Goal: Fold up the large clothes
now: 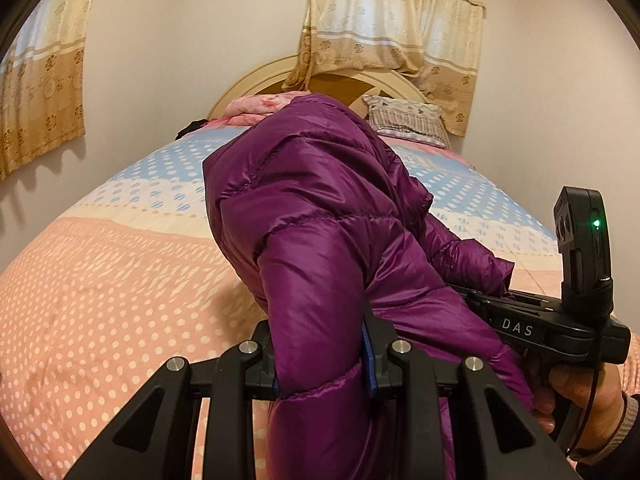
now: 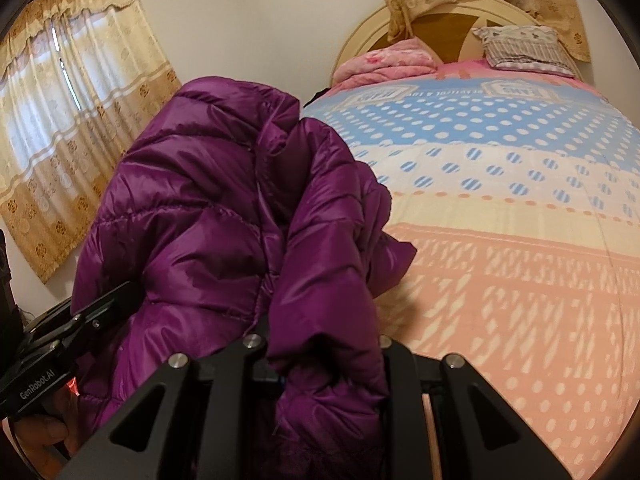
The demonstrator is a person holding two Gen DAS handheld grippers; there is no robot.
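Note:
A purple quilted puffer jacket (image 1: 320,216) hangs bunched up above the bed, filling the middle of both wrist views. My left gripper (image 1: 324,364) is shut on a thick fold of it, the blue pads pressing the fabric from both sides. My right gripper (image 2: 324,364) is shut on another fold of the same jacket (image 2: 224,216). In the left wrist view the right gripper (image 1: 516,322) reaches into the jacket from the right, held by a hand (image 1: 580,388). In the right wrist view the left gripper (image 2: 68,332) shows at the left edge, its tips hidden by fabric.
A wide bed (image 1: 100,280) with a dotted pink, cream and blue cover lies below the jacket. A folded pink blanket (image 2: 384,60) and a patterned pillow (image 2: 524,46) lie by the round headboard (image 1: 248,84). Beige curtains (image 2: 68,120) hang on the walls.

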